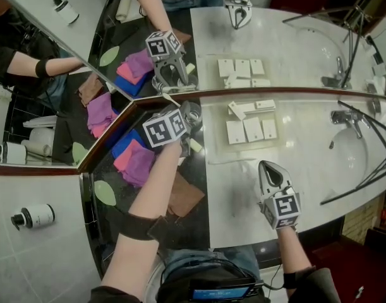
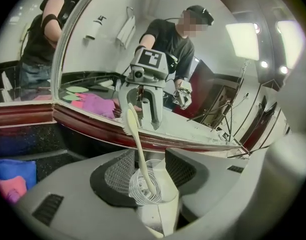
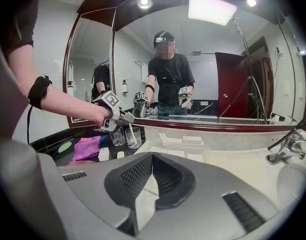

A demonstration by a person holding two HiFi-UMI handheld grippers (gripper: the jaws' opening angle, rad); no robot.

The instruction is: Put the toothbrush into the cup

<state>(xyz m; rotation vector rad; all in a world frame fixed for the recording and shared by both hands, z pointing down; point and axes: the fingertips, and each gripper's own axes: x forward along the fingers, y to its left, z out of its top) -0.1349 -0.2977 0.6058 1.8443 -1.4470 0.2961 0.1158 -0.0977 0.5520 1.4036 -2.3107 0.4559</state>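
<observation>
Leaning toothbrush (image 2: 137, 144): stands handle-down in the clear cup (image 2: 148, 188), bristle head up, close to the mirror (image 2: 203, 84).
Left gripper (image 2: 146, 159): jaws spread, cup between them, pads off the brush.
Right gripper (image 1: 270, 167): jaws pressed together, empty, above the pale counter (image 1: 300, 153).

The left arm (image 1: 148, 216) stretches out ahead, the left tool (image 1: 193, 115) angled downward with jaws standing apart, while the right tool (image 1: 269, 167) sits nearer the body, jaws pressed together.
</observation>
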